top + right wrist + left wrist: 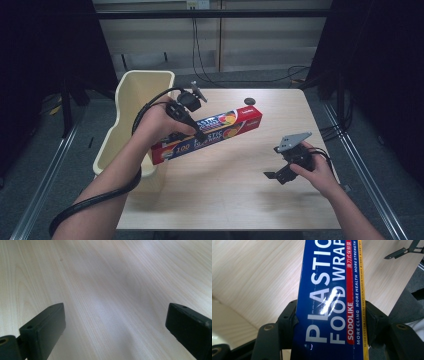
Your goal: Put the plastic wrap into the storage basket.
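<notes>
Clamping the long blue-and-red cardboard plastic-wrap box [207,134] near its middle for balance, the left tongs [199,134] hold it tilted above the pale wooden counter [230,195], beside the cream plastic bin [131,100]; right tongs [274,175] gape empty

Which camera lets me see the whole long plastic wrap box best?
The high view: the long blue-and-red cardboard plastic wrap box shows end to end, slanted above the table. The left gripper view shows its printed blue middle close up.
</notes>
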{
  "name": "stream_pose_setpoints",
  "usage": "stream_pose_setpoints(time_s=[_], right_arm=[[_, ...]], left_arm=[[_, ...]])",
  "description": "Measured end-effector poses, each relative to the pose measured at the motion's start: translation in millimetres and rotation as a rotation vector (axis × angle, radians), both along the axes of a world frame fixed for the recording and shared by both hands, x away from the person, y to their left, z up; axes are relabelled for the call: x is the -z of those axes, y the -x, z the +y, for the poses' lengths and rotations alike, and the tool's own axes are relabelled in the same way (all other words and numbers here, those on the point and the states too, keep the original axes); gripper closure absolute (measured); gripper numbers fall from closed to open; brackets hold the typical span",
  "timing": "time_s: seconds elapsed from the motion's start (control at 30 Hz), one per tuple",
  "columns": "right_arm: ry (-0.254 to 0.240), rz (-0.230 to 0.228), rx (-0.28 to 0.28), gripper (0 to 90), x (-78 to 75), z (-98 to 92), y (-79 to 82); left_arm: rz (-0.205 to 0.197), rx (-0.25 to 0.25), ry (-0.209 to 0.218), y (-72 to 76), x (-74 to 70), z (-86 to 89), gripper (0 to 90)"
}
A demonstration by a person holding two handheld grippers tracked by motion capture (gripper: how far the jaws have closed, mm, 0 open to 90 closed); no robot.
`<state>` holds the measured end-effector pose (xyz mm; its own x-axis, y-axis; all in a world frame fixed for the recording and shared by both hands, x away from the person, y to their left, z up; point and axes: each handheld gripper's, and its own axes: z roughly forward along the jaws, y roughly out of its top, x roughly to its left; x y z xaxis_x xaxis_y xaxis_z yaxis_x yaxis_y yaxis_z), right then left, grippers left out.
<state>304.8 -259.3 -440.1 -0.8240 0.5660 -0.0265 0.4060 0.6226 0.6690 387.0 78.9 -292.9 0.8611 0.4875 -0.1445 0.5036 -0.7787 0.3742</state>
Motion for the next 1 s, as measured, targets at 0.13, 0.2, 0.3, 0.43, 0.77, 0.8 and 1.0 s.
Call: stream_pose_setpoints(time_s=[0.13,0.2,0.3,0.43,0.77,0.8,1.0], right_arm=[[-0.002,-0.003,0.003,2.2,0.0,-1.8,0.0],[-0.002,-0.001,0.004,2.4,0.9,-2.2,0.0],[0.003,0.005,0.001,2.6,4.3,-2.6,0.0],[0.010,0.006,0.015,2.4,8.2,-4.1,-0.3],[0.018,0.016,0.013,2.5,11.6,-4.0,2.9],[0.018,0.016,0.013,2.5,11.6,-4.0,2.9],[0.004,0.024,0.005,2.5,11.1,-4.0,3.1]], left_arm=[[0.010,-0.018,-0.007,-0.8,-4.3,8.5,39.9],[0.010,-0.031,-0.006,-0.8,-6.7,11.6,39.9],[0.010,-0.048,-0.002,-1.7,-11.1,16.2,39.9],[0.009,-0.074,0.017,-2.7,-15.1,22.0,39.9],[0.022,-0.169,-0.006,-4.7,-29.4,43.4,40.0],[0.022,-0.169,-0.006,-4.7,-29.4,43.4,40.0],[0.021,-0.202,-0.001,-5.2,-36.6,54.0,40.1]])
